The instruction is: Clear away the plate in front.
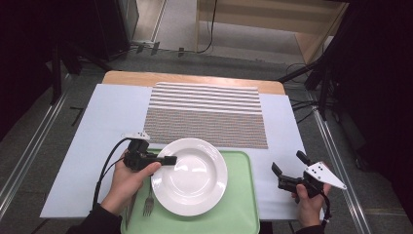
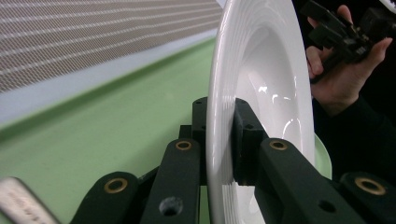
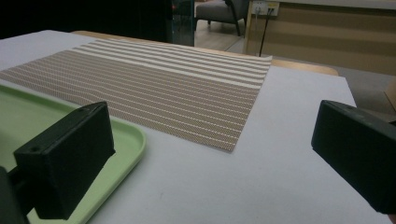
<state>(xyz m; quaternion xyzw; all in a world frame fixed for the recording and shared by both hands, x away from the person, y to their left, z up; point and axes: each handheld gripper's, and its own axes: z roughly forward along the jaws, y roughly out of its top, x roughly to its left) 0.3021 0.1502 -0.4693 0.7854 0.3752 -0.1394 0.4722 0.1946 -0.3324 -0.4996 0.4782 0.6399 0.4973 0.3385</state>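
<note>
High view: green tray [image 1: 241, 195] at near table edge holds white plate [image 1: 195, 178] and fork [image 1: 148, 204]. Fork lies left of plate, beside left hand [image 1: 124, 185]. Striped placemat [image 1: 207, 114] lies behind tray on white table cover [image 1: 112, 122]. Left gripper [image 1: 168, 160] clamped on plate's left rim. Plate round, shiny, deep in middle. Right gripper [image 1: 287, 168] hangs right of tray, jaws wide apart, nothing between them.

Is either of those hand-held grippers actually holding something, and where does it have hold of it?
The left hand-held gripper pinches the white plate by its rim, at the plate's left edge. The right hand-held gripper holds nothing; its jaws stand open.
</note>
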